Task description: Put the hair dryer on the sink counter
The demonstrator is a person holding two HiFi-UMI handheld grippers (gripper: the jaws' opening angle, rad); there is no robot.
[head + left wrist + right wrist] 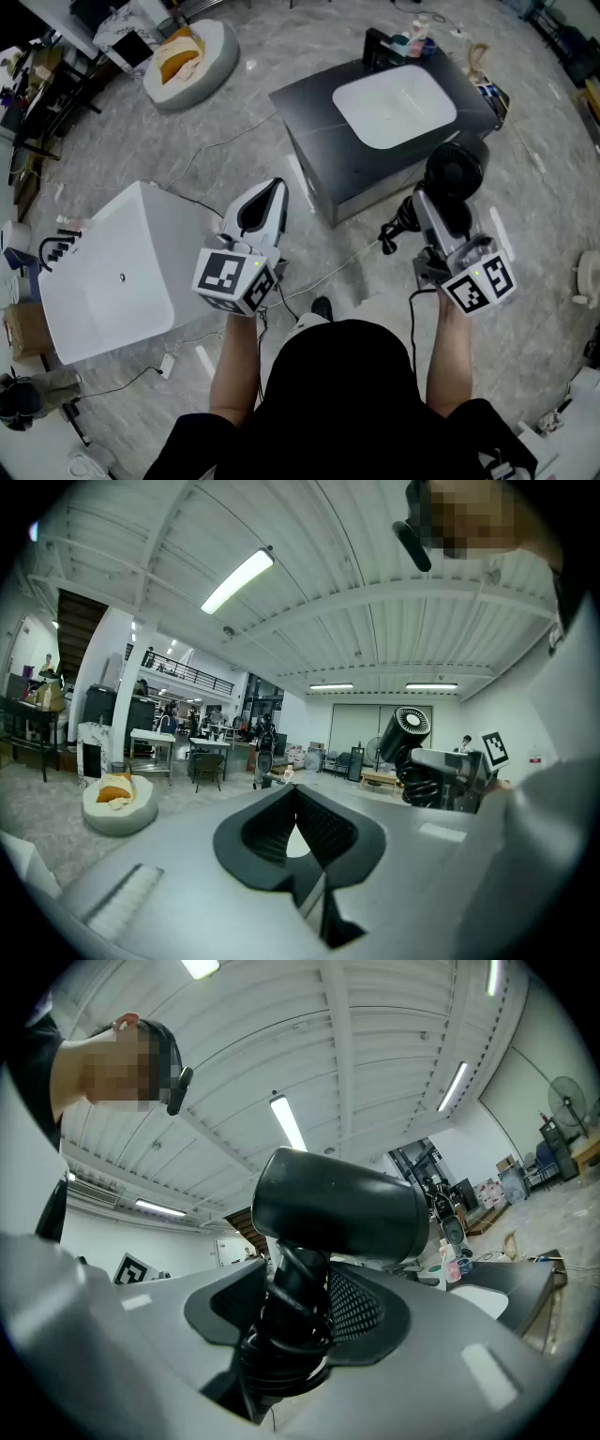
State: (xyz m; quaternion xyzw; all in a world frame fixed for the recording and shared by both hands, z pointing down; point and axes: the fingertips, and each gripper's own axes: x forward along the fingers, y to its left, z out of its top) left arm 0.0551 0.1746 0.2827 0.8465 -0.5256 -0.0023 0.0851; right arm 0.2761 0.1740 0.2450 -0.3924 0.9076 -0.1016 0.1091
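A black hair dryer (455, 172) with its cord wound round the handle stands upright in my right gripper (433, 214), which is shut on the handle. In the right gripper view the dryer's barrel (337, 1208) fills the middle above the gripper (292, 1321). It hangs in the air just in front of the dark sink counter (314, 105) with its white basin (394, 108). My left gripper (265, 202) is held level to the left, shut and empty; its own view shows the gripper (298, 829) with pads meeting and the hair dryer (410, 727) off to the right.
A white bathtub (103, 281) stands at the left on the marble-patterned floor. A round cushion (187, 56) lies at the back left. Bottles (417, 37) stand at the counter's far edge. Thin cables (216, 145) trail across the floor between the tub and the counter.
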